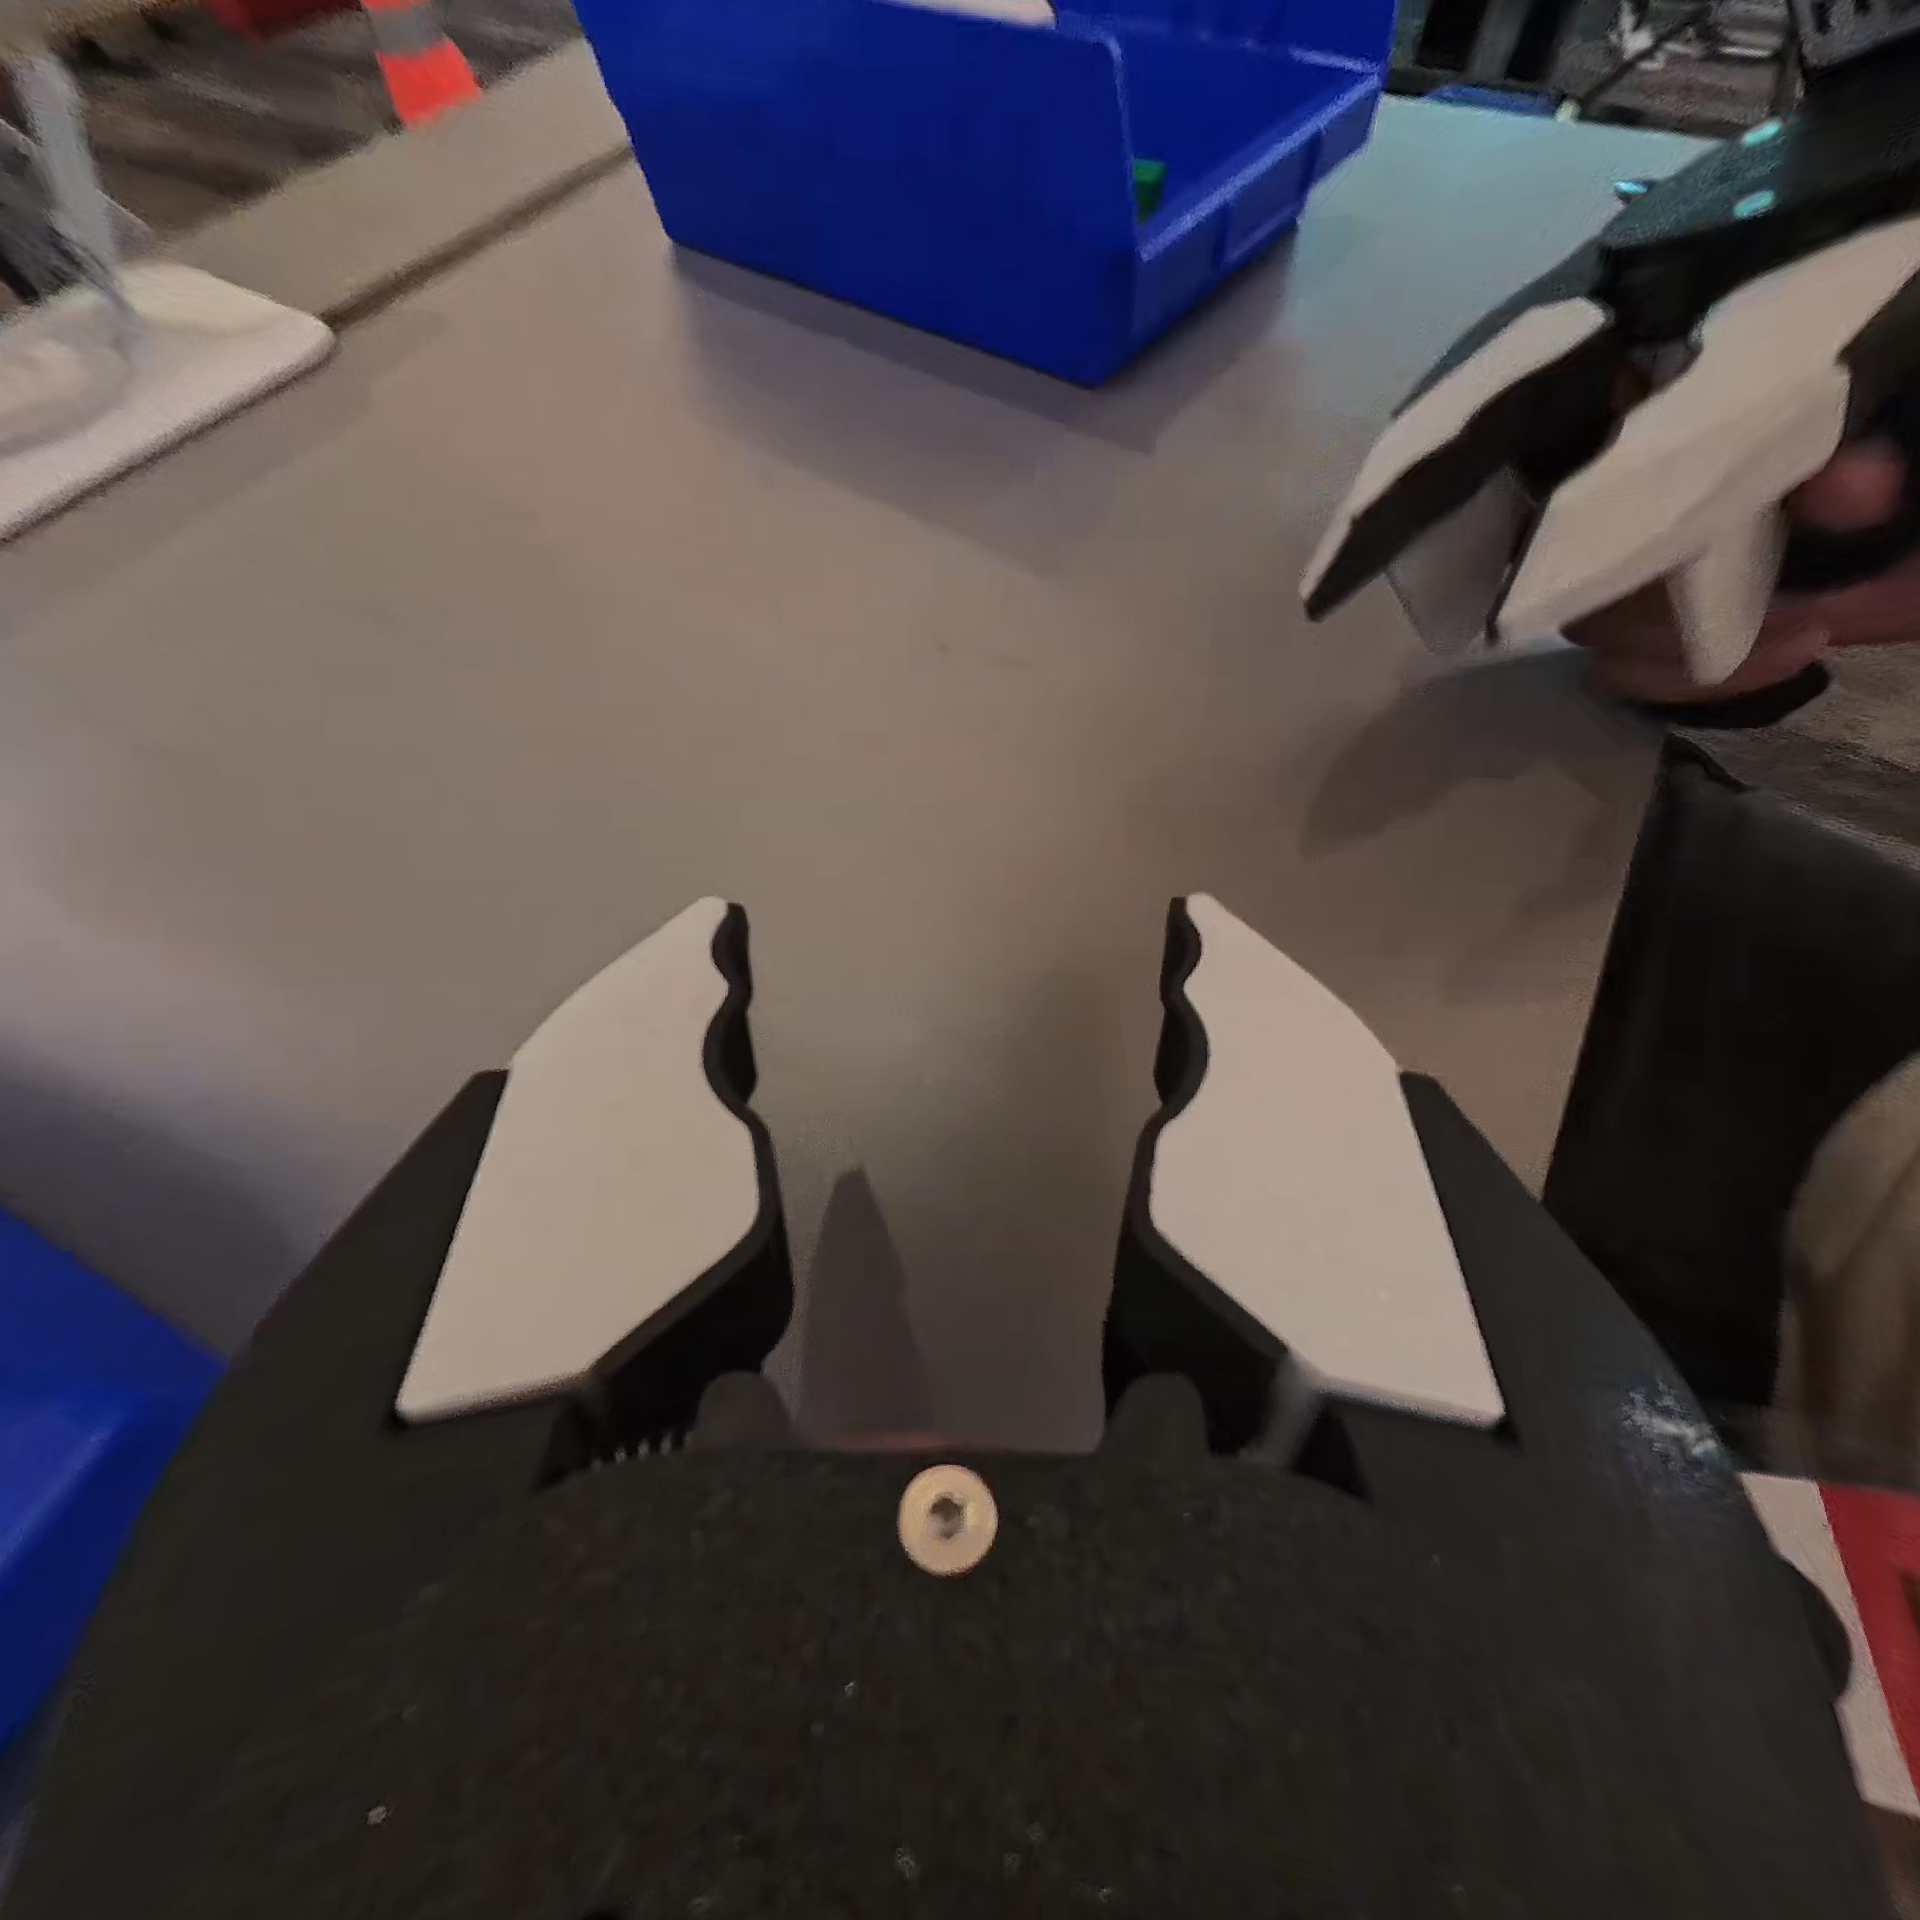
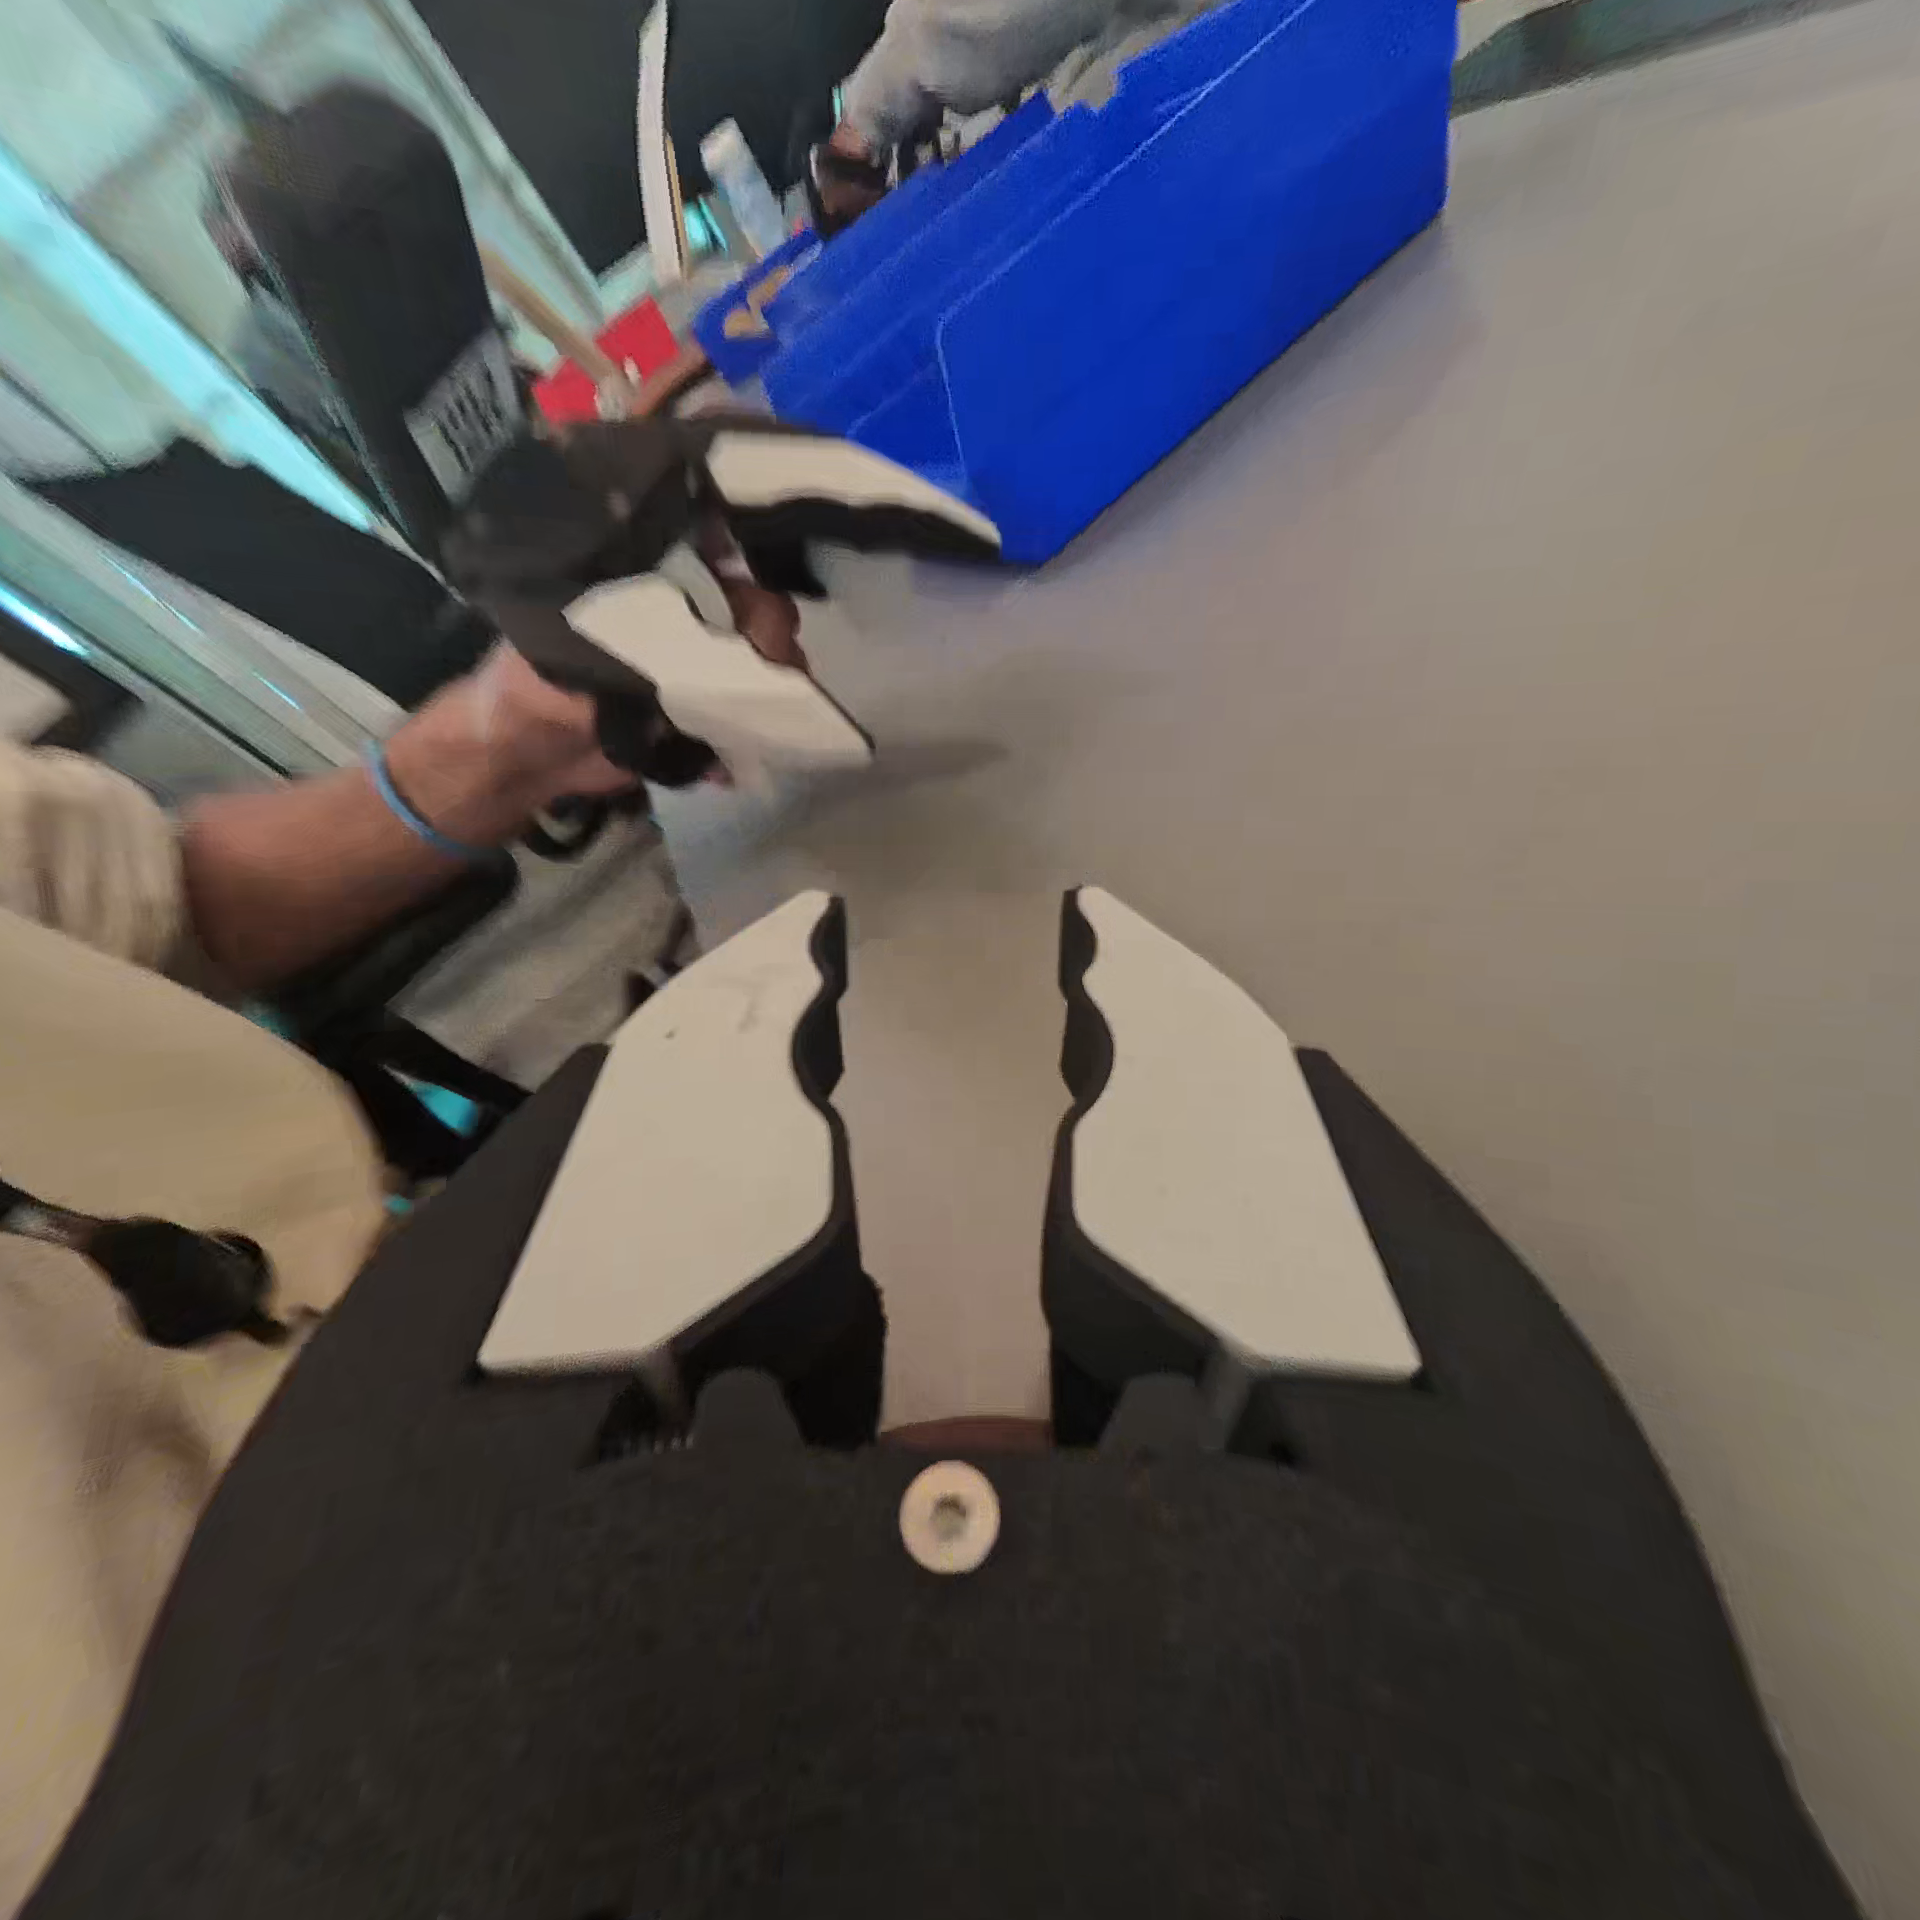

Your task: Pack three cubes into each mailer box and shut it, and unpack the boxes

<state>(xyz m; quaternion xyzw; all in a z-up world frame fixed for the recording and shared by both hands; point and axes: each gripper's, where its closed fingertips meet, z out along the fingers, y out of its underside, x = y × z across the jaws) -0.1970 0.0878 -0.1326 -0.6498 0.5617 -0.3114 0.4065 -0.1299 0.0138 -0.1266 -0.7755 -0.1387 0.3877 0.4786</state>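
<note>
My left gripper (image 1: 956, 914) is open and empty, held low over the bare grey table (image 1: 727, 644). My right gripper (image 2: 954, 904) is open with a narrower gap, also empty, over the same table (image 2: 1455, 831). Each shows in the other's view: the right gripper (image 1: 1413, 613) at the right edge, the left gripper (image 2: 930, 644) wide open at the left, held by a hand (image 2: 499, 748). A blue bin (image 1: 987, 177) stands at the far side with a green cube (image 1: 1148, 187) just visible inside. The bin also shows in the right wrist view (image 2: 1143, 364). No mailer box is in view.
A white stand base (image 1: 156, 364) sits at the far left and an orange cone (image 1: 426, 62) behind it. Another blue bin's corner (image 1: 62, 1403) is at my near left. A smaller blue bin (image 2: 758, 312) stands behind the big one. A dark chair (image 1: 1745, 1039) is beside the table's right edge.
</note>
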